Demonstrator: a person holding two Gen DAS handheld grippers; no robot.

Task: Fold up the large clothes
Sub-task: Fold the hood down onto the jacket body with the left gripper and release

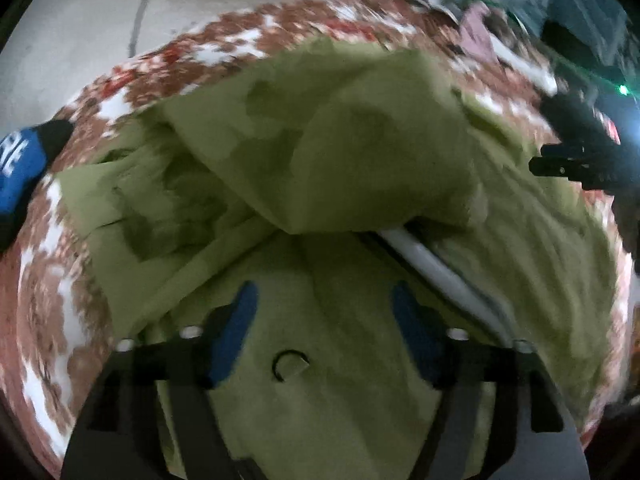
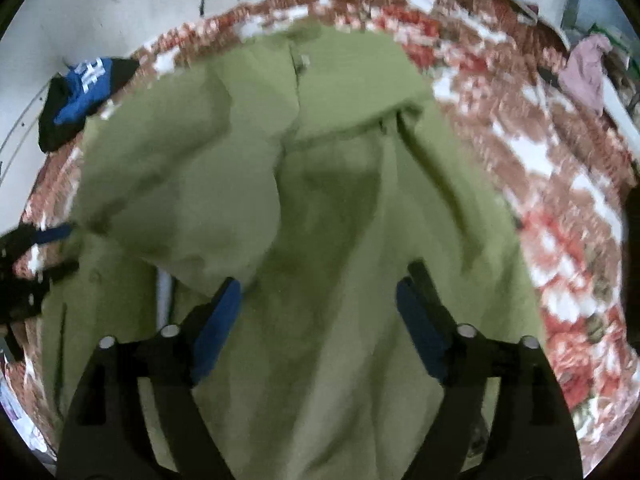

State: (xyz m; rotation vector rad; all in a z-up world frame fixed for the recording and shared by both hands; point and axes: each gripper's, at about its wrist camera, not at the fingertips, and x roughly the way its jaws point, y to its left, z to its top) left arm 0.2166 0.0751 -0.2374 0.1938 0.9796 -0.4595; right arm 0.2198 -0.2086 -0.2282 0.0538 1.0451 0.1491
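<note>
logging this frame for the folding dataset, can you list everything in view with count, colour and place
green garment: one, olive green, spread rumpled over the middle of the bedspread, a flap folded across it
white strip: one, white, showing at an opening in the garment; too blurred to name
floral bedspread: one, red, brown and white, under everything
blue and black garment: one, white lettering, at the bedspread's far left edge
pink cloth: one, pale pink, far right corner
wall: pale, behind the bed
left gripper: black with blue pads, jaws open above the green garment, nothing between them
right gripper: same colours, jaws open, holding nothing
</note>
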